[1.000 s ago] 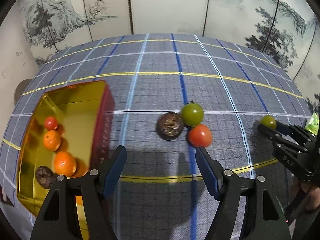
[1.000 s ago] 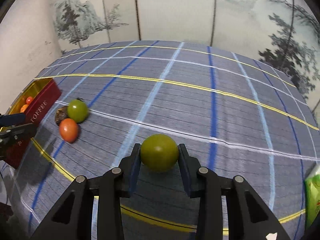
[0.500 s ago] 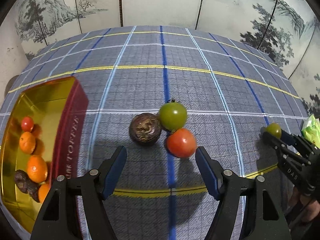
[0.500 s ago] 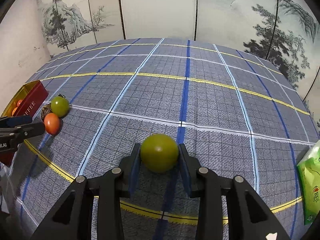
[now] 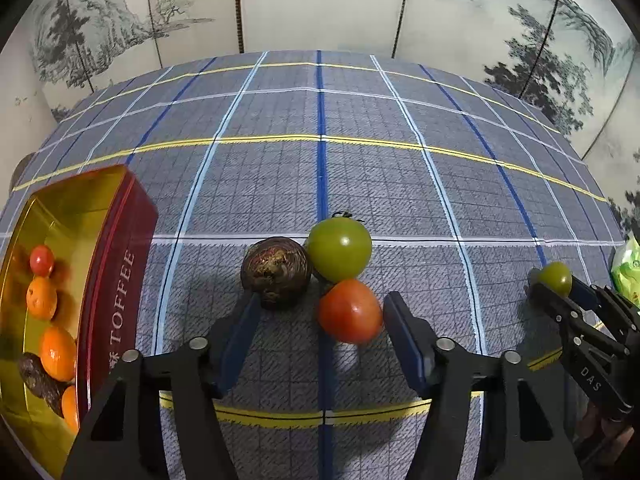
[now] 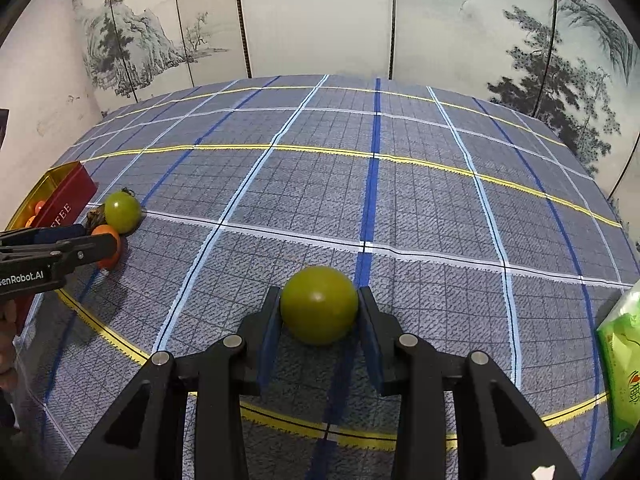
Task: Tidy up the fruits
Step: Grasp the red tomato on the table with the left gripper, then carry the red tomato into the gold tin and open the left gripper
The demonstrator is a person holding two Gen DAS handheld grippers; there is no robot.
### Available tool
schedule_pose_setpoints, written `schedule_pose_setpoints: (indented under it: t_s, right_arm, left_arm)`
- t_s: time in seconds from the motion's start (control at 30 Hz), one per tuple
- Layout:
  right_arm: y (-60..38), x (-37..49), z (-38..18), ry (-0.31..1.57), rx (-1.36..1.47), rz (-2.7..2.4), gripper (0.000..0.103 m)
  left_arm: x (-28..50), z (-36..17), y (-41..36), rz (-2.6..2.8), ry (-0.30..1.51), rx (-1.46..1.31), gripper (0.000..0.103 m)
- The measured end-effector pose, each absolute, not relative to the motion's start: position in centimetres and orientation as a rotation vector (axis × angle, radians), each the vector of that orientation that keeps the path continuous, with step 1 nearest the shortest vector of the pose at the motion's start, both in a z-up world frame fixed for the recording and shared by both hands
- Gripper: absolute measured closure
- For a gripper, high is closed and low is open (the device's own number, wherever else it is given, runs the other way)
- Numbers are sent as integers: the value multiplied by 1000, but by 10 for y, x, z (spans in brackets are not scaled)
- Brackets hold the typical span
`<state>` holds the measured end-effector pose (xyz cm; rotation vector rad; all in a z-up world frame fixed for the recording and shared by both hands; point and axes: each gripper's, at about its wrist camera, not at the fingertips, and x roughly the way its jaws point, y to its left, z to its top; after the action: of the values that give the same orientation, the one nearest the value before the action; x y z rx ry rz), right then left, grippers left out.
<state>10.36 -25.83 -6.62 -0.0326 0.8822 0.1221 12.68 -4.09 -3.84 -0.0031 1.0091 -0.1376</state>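
Clearly the main risk sits at the left hand-held gripper [image 5: 320,332], whose jaws are closing with the red tomato [image 5: 349,311] between them but not yet pressed by either pad. That tomato lies nearer the right-side finger than the left-side one, so that finger would probably meet it first and shove it sideways instead of pinching it. It also touches the green tomato [image 5: 339,249] just beyond it, and the dark brown wrinkled fruit [image 5: 276,273] lies just ahead of the left-side fingertip; a closing finger could clip that brown fruit or roll the whole cluster away across the checked cloth on the desk [image 5: 320,160]. All three are round and look smooth, so I judge that an off-centre squeeze may squirt the red one forward out of the jaws.

Off to this hand-held gripper's left stands the red TOFFEE tin [image 5: 116,280], already holding several oranges, a small red tomato and a dark fruit; a carry toward it would have to clear its near wall.

Meanwhile the right hand-held gripper [image 6: 319,320] is pinching a second green tomato [image 6: 319,305], both pads pressed against its sides near the fingertips. Such a shallow hold could let the fruit slip out during a quick swing. A green packet [image 6: 620,368] lies at that hand-held gripper's far right, well apart from the fruit.
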Motion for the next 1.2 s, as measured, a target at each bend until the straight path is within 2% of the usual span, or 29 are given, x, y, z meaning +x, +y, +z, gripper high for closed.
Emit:
schedule_pose_setpoints:
  t_s: [0.3, 0.63, 0.77, 1.2]
  right_arm:
    - [-258, 104, -68, 893, -25, 128, 68]
    - [-258, 105, -68, 893, -24, 128, 68]
    - [-258, 104, -68, 893, -25, 127, 68]
    - [-258, 105, -69, 894, -32, 124, 68]
  left_arm:
    - [124, -40, -46, -163, 1028, -2, 53]
    - [128, -50, -51, -148, 1049, 3, 54]
    - [127, -48, -50, -174, 1052, -11, 68]
    - [110, -37, -32, -153, 1062, -17, 68]
